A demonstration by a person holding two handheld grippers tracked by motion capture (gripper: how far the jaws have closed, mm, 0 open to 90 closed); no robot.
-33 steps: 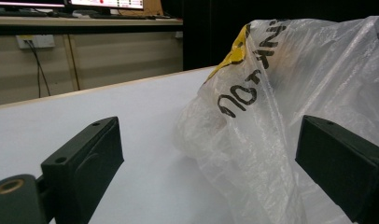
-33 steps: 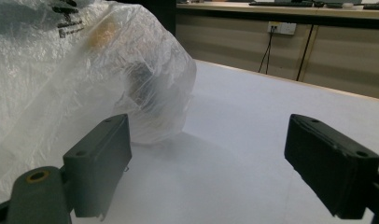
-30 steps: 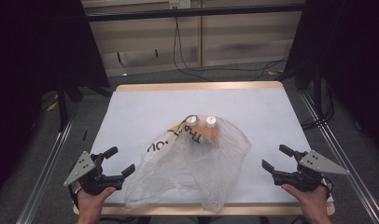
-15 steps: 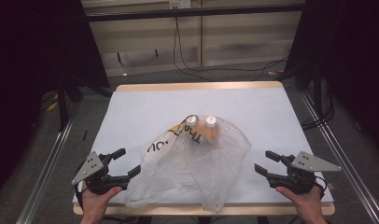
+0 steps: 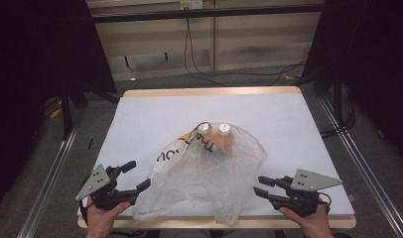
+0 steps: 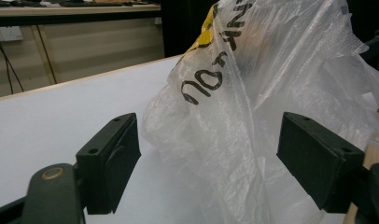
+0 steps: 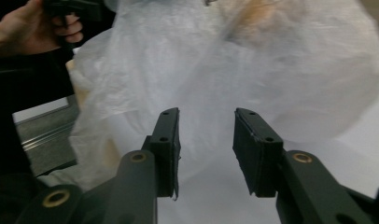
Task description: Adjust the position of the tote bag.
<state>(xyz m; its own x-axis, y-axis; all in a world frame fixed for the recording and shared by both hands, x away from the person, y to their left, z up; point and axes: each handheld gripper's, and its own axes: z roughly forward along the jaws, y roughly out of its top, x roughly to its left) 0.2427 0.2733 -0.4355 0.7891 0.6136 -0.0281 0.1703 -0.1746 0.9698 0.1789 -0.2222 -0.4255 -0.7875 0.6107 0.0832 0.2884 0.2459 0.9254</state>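
Across the white tabletop (image 5: pixel 155 114), seen from the high view, lies a crumpled clear plastic bag (image 5: pixel 204 183) printed with black lettering and a yellow patch; it spreads from the middle of the surface to the near edge. Two small bottles with pale caps (image 5: pixel 213 130) and orange contents sit inside the bag at its far end, side by side.

Left claw (image 5: pixel 140 175): it rests at the near left corner, its tips just beside the bag's left edge. In the left gripper view the jaws stand wide, with a loose bulge of film (image 6: pixel 225 140) between them; neither pad (image 6: pixel 120 154) presses on it. The jaws have just been closing slightly.

Right claw (image 5: pixel 261 187): compared with the earlier frames it has moved inward from the near right corner and now points at the bag's right flank. In the right gripper view the jaws stand roughly half apart, with white film (image 7: pixel 206 135) behind the gap but nothing visibly pinched; blur hides whether the tips touch the plastic. These jaws have just been closing markedly.

Reading: both claws appear to be converging on opposite sides of the bag, probably to pinch its edges and open or lift it. No grip is yet made.
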